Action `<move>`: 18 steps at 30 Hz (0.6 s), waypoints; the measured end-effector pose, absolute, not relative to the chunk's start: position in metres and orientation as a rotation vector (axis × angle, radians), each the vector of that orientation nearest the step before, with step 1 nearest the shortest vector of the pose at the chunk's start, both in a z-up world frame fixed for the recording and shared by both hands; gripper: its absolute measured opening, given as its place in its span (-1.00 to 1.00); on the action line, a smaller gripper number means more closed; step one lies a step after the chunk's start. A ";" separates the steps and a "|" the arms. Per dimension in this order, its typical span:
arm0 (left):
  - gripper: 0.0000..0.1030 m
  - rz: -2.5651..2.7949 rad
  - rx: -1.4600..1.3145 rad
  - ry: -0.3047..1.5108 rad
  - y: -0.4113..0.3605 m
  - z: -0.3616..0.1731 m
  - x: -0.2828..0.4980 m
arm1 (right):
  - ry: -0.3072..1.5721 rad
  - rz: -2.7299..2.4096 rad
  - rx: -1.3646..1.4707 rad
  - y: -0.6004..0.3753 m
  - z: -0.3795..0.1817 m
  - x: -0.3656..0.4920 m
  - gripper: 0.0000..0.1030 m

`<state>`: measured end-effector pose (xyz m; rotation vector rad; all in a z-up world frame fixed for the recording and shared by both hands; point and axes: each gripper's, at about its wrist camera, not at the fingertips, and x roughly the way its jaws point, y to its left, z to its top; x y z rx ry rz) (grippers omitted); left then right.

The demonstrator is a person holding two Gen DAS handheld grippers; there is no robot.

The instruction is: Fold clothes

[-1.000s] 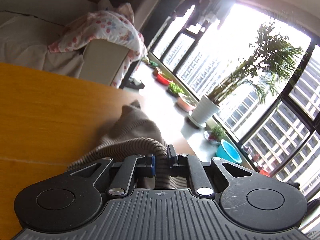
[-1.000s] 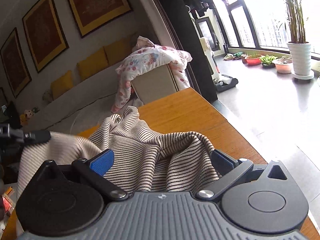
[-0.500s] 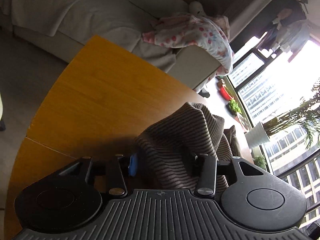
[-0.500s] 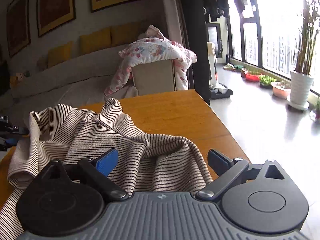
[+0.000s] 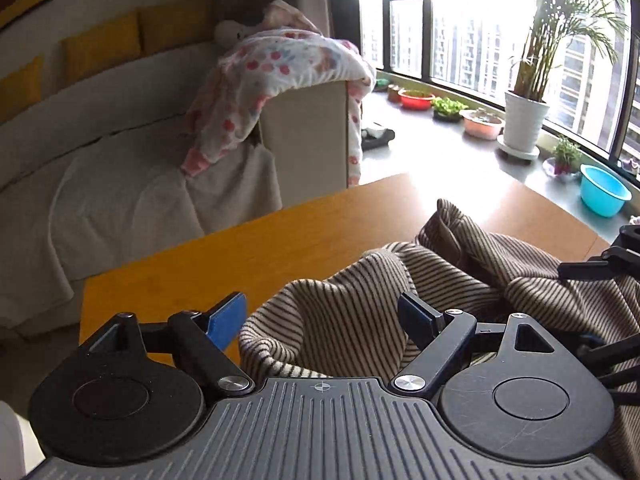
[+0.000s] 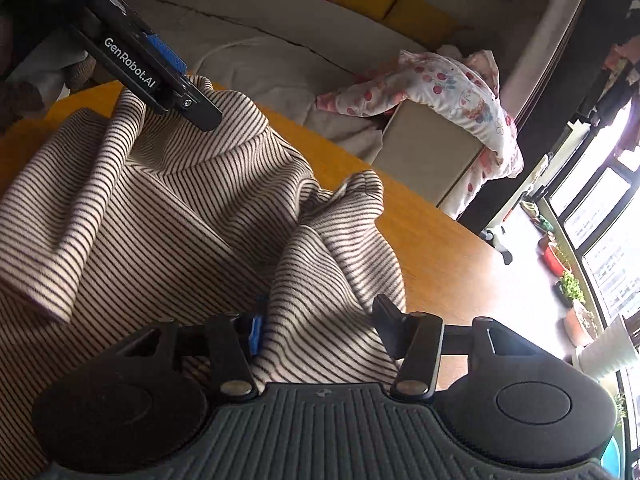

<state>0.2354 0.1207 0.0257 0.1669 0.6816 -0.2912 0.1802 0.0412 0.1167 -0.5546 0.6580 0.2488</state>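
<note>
The striped garment (image 6: 168, 216) is lying bunched on the wooden table (image 5: 248, 248). Both the left gripper (image 5: 324, 316) and right gripper (image 6: 316, 320) are standing released, 2 spread jaw pairs straddling folds; the garment's bulk is stretching leftward from the right gripper

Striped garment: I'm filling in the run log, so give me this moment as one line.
task: fold clothes | left gripper: open, cloth between fingers | right gripper: open, cloth between fingers | striped garment: bunched on wooden table
</note>
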 end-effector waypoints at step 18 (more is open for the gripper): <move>-0.10 -0.051 0.084 0.684 0.166 0.021 0.276 | 0.614 0.012 -0.360 -0.079 0.103 0.309 -0.51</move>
